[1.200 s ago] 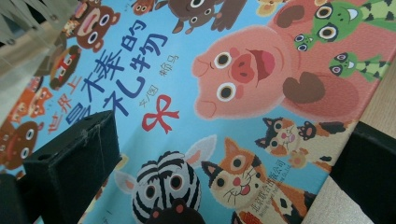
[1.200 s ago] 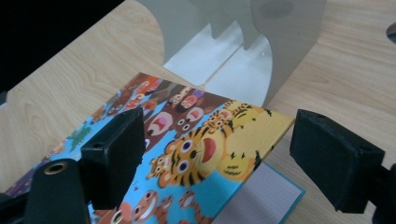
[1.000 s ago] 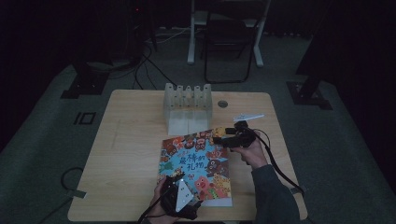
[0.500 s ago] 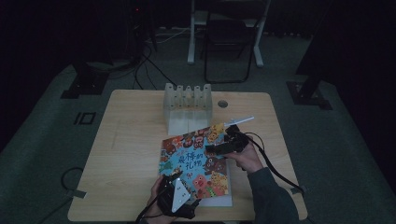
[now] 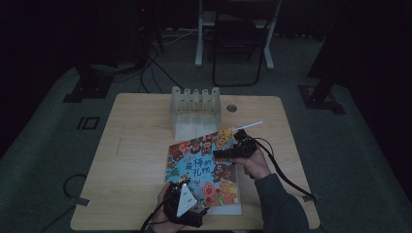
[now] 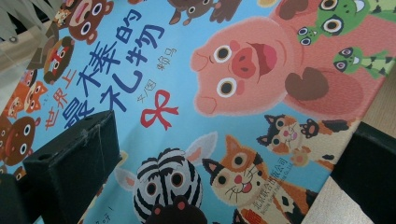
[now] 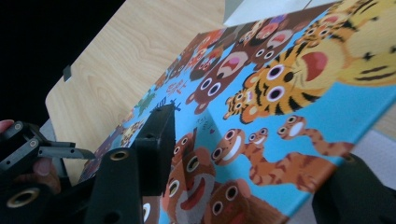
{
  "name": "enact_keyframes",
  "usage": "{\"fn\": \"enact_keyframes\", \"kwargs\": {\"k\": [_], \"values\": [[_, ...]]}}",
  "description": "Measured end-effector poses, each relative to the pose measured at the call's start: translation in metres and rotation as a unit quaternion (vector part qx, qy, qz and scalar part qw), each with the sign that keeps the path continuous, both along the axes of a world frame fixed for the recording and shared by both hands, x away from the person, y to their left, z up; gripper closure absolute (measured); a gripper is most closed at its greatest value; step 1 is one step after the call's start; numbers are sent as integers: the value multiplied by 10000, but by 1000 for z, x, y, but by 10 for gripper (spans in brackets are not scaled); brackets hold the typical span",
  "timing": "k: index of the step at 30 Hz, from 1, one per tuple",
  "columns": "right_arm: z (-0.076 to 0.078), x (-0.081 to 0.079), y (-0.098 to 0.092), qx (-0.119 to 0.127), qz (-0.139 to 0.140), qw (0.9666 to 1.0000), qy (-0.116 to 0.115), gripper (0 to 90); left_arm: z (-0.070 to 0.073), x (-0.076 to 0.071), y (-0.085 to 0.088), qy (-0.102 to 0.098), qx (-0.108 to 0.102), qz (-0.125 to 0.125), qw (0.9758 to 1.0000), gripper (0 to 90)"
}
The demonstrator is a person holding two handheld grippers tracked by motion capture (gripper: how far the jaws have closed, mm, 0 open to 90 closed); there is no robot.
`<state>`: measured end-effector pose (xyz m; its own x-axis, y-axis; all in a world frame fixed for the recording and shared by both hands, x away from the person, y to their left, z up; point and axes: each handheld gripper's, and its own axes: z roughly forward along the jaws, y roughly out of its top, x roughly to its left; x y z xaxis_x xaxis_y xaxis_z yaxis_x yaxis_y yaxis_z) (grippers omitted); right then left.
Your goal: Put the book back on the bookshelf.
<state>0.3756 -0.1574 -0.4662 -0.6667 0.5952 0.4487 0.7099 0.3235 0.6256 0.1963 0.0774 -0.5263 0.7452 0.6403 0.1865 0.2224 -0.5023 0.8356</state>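
At table centre, toward five o'clock: picture book, cover half lifted. Right gripper at cover's three o'clock edge, jaws just closing across it, raising it. Left gripper at six o'clock, jaws apart astride the book, steadying.

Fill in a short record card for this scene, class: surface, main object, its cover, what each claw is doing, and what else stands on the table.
Surface: wooden table
Main object: picture book, lying near the person's edge
Cover: blue, cartoon animals such as a pig and a tiger, its right edge lifted off the page beneath
Left claw: at the book's near-left corner, one jaw on the cover, one beyond its edge
Right claw: jaws have just been closing, cover's raised right edge between them
Also on table: pale slotted rack behind the book
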Motion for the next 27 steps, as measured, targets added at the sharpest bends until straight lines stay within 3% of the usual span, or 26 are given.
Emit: {"fn": "enact_keyframes", "kwargs": {"k": [5, 8, 23, 27], "values": [[-2, 3, 1, 135, 55, 9997, 194, 479, 2, -2, 0, -97, 76, 37, 9999, 0], [-3, 4, 1, 80, 53, 9996, 256, 492, 1, -2, -2, -106, 91, 35, 9999, 0], [-2, 0, -1, 81, -178, 9997, 151, 614, 2, -7, 0, -120, -37, -175, 9998, 49], [-3, 0, -3, 164, -220, 9994, 187, 627, 1, -7, 0, -42, -43, -254, 9997, 53]]}}
